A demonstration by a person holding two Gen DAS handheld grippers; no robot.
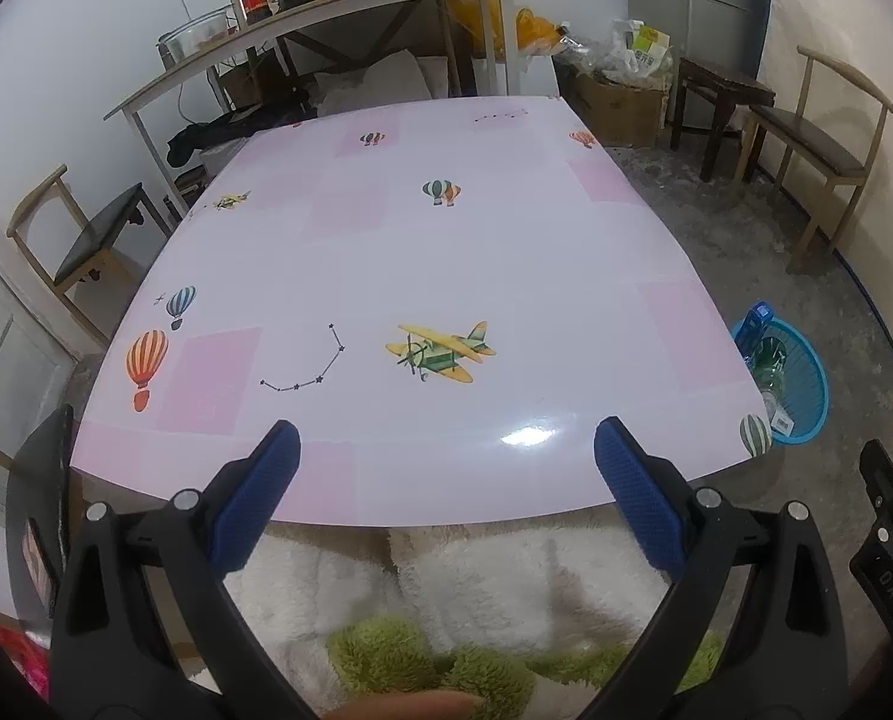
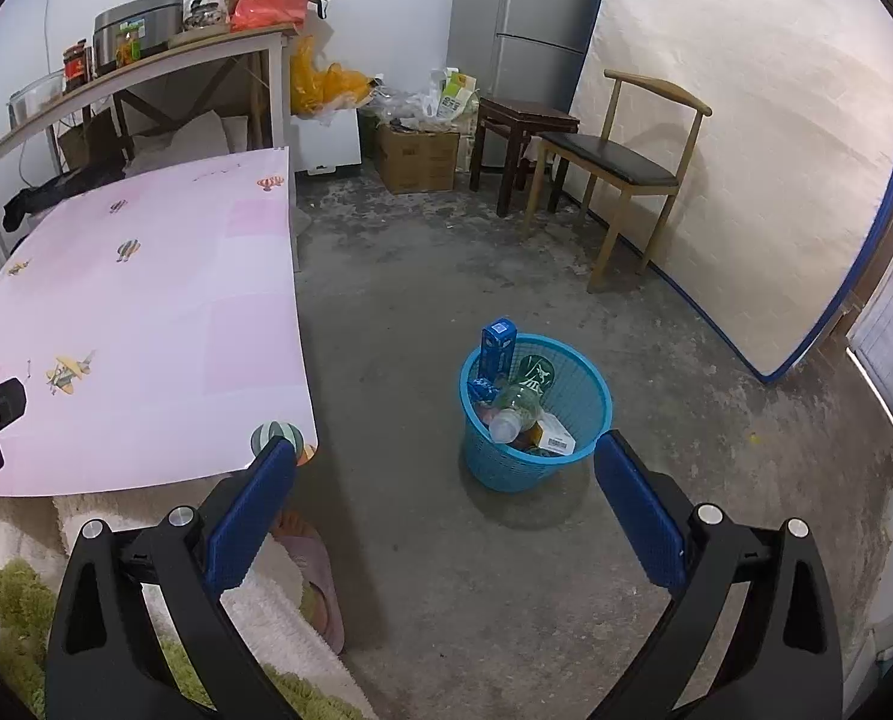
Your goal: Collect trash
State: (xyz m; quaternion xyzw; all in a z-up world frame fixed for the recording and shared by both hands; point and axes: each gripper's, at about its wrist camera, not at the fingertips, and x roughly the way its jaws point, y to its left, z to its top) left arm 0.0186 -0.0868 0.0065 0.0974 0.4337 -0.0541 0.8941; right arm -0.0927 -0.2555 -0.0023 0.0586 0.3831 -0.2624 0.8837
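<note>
The bench (image 1: 446,276), pink-covered, is shown ahead of the left gripper (image 1: 446,450), whose jaws are spread wide with nothing held. A blue basket (image 2: 584,384) on the floor is framed just ahead of the right gripper (image 2: 444,462), equally wide and empty. Trash, including a bottle (image 2: 515,408) and a blue carton (image 2: 497,345), is seen inside the basket, so collection is judged essentially complete.

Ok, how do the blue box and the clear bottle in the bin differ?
The blue box stands upright against the wall of the blue bin, poking above its rim; the clear bottle lies tilted lower inside. The box is opaque and rectangular, the bottle see-through and rounded. Both sit in the bin among other trash.
</note>
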